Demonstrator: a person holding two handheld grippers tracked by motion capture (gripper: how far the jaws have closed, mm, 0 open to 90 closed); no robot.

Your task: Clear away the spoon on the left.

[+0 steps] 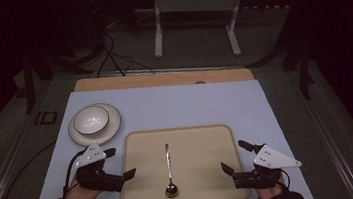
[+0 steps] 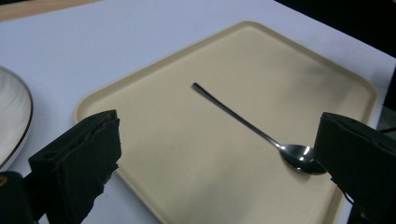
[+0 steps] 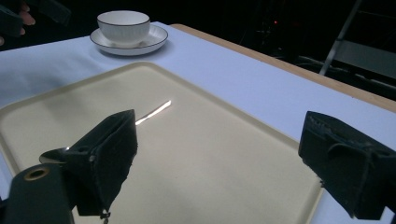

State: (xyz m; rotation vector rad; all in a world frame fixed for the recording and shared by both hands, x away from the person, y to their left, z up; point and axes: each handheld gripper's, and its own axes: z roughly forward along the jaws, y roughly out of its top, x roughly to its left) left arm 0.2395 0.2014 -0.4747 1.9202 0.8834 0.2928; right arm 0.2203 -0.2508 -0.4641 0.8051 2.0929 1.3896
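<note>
On smooth beige tray (image 1: 193, 133) — slim steel spoon (image 1: 168, 171)

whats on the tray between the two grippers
In the high view, a single spoon lies on the tray between the left gripper and the right gripper; nothing else.

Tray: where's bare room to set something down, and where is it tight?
On the tray, both halves beside the spoon are bare; the spoon lies along the middle. The white table is bare behind the tray and to the right of the bowl on its plate. Tight: the far-left corner, with the open left gripper just in front; the open right gripper flanks the tray's right edge.
</note>
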